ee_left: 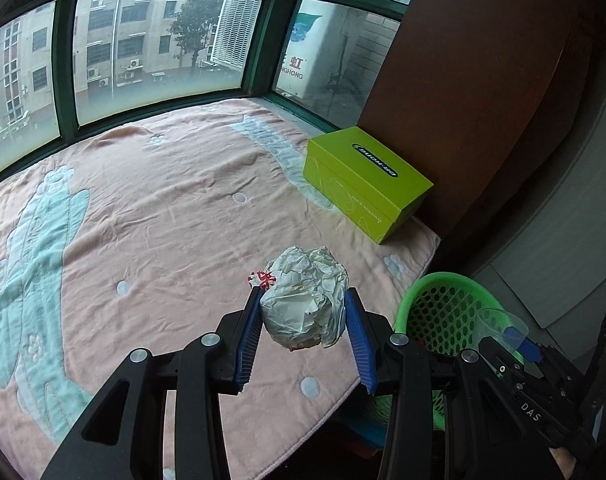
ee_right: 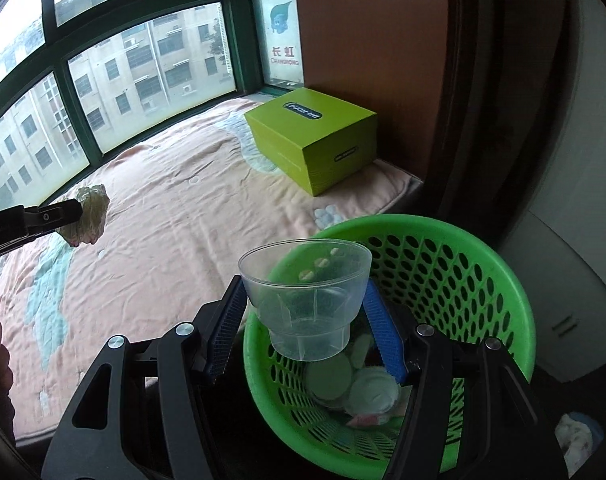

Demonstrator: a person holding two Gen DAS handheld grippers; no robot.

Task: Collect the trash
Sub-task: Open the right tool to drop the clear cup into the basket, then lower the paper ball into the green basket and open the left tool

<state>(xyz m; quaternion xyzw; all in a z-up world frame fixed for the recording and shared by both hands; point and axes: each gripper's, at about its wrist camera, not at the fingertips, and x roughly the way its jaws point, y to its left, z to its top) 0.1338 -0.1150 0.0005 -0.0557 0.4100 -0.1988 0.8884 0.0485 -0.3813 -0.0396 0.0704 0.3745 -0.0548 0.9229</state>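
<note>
Left gripper (ee_left: 305, 320): its blue ribbed pads are clamped on a crumpled ball of white paper (ee_left: 305, 304), one pad against each side. The ball is held above the pink towelling blanket with pale blue motifs (ee_left: 163, 208); the right wrist view shows it clear of the cloth. A small red-and-white scrap (ee_left: 261, 279) shows just beside the ball at the left pad's tip; whether it is attached to the ball cannot be told.

Right gripper (ee_right: 305, 304): its pads are closed on a clear plastic cup (ee_right: 307, 300), gripped at its sides and upright. The cup sits over the mouth of the round green perforated plastic basket (ee_right: 463, 280), near the rim closest to the blanket.

Basket contents: pale round lids or discs and a pinkish wrapper lie at the bottom.

Surroundings: a lime-green cardboard box with a black oval label (ee_left: 363, 184) rests on the blanket's far corner, against a brown wooden panel (ee_left: 463, 100). Green-framed windows (ee_left: 63, 80) run along the blanket's far edge.
</note>
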